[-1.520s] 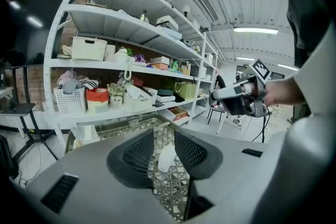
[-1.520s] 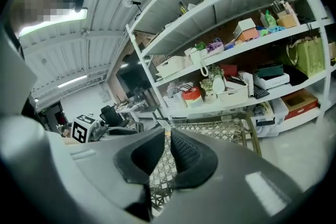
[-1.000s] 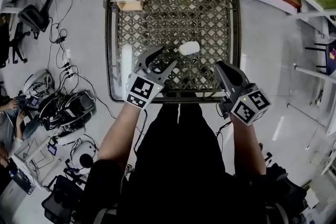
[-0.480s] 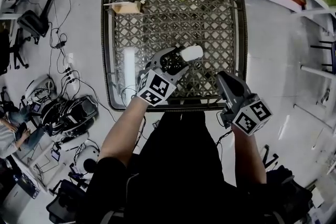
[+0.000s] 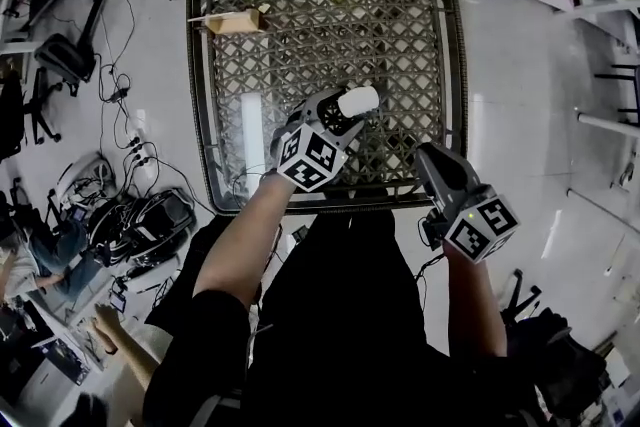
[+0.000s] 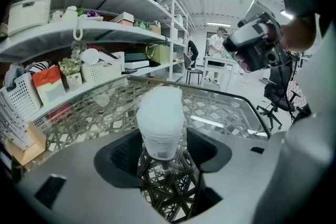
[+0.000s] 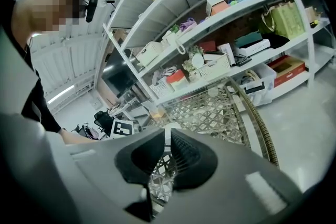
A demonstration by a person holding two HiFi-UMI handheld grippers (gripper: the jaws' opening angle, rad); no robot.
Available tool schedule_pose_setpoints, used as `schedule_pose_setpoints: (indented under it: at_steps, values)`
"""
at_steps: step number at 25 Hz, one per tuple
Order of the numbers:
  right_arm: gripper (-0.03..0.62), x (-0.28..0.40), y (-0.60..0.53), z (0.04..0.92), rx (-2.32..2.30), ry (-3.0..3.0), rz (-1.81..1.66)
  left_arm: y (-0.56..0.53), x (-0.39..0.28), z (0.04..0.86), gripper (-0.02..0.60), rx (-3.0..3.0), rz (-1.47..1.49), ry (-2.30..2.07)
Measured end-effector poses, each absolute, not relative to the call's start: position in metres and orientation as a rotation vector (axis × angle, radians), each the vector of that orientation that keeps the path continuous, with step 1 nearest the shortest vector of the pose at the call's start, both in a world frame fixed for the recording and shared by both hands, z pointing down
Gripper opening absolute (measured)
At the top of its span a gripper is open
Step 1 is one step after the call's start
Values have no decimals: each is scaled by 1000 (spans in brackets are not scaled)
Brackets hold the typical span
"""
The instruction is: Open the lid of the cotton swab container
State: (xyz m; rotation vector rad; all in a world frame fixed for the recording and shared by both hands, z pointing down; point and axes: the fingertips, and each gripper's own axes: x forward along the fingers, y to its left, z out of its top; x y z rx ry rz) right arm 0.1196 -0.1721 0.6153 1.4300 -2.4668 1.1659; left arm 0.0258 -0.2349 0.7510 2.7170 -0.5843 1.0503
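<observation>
1. Left gripper [image 5: 338,117] – a second ago it hung over the near edge of the table [image 5: 197,85], short of and left of the cotton swab container [image 6: 160,120]. It has since come forward and down, and now straddles the container.
2. Its jaws have just been opening and stand spread wide. The container is between them, one pad on each side of its lower body. The left gripper view shows a gap at the right pad, and the left pad is close, so nothing is clamped.
3. The container has not shifted. It is upright on the glass top, right of centre, nearer the near edge than the far one. White lid still on.
4. Right gripper [image 5: 432,158] – same spot as before, over the near right corner of the table, well apart from the container. The jaws are almost together with only a thin slit between the pads, unchanged, and nothing is in them.
5. A small cardboard piece [image 5: 235,22] sits at the far left corner, same as earlier.
</observation>
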Motion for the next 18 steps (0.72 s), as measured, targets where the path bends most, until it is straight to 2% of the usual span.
schedule_pose_setpoints:
  at_steps: [2,4,18]
  values:
    - [44,124,-170,614,1443,-2454,1170,-239,28,757,262,2701,1083,-598]
    - [44,129,-168,612,1455,-2446,1167,-243,29,762,199,2687,1110,-618]
    - [44,130,-174,591,1412,-2468,1122,-244,32,740,195,2695,979,-617]
